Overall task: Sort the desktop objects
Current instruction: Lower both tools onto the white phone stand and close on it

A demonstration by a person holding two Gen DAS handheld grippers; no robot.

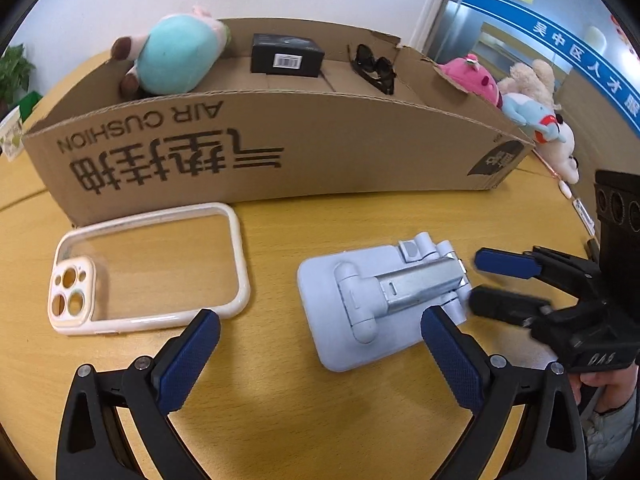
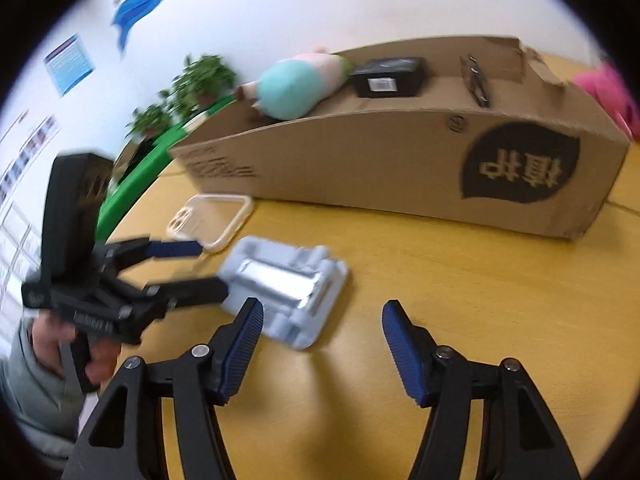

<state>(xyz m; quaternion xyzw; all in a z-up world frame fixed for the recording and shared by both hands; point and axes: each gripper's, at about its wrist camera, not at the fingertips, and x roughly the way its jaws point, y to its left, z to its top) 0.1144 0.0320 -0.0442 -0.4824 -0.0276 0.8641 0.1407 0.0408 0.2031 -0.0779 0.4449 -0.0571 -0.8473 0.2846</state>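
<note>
A pale blue folding phone stand with a metal arm lies flat on the yellow table. Left of it lies a clear phone case with a cream rim. My left gripper is open wide, low over the table, and its right pad overlaps the stand's near corner. My right gripper is open with nothing between its fingers, its tips at the stand's hinge end. Behind stands the cardboard box.
The box holds a teal plush, a black carton and sunglasses. Pink, beige and blue plush toys crowd the box's right end. Potted plants stand beyond the table's far left edge. A hand holds the left gripper.
</note>
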